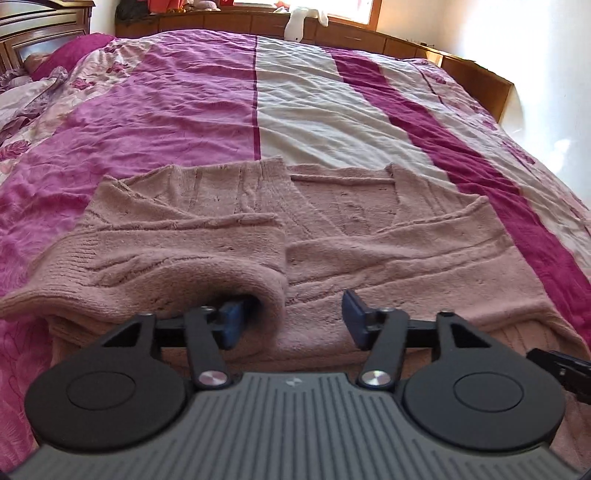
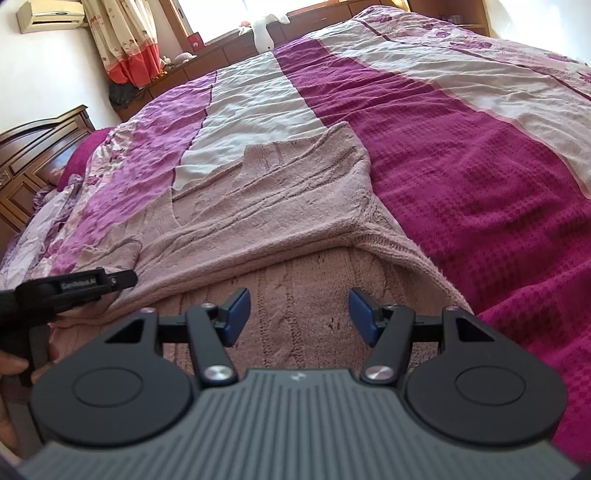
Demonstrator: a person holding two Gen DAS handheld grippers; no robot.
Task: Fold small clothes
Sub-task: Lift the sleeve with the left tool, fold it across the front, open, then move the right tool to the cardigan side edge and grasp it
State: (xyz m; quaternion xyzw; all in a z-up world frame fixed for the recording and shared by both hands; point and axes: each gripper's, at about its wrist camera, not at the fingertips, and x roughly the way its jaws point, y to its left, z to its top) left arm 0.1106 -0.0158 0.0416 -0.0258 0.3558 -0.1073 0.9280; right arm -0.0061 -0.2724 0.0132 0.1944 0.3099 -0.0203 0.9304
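A: How were the jaws of the left gripper [image 1: 293,320]?
B: They stood apart. One blue pad sat under a rolled fold of the pink knitted sweater [image 1: 258,236], but nothing was pressed between them.
A: And the right gripper [image 2: 298,316]?
B: Its jaws were also apart and empty, just above the cable-knit part of the sweater.
A: Where was the sweater?
B: It lay spread on the bed, over the striped magenta and white bedspread [image 1: 303,99], with both side parts folded inward.

striped bedspread [image 1: 295,96], white plush toy [image 2: 263,35], curtain [image 2: 122,40]
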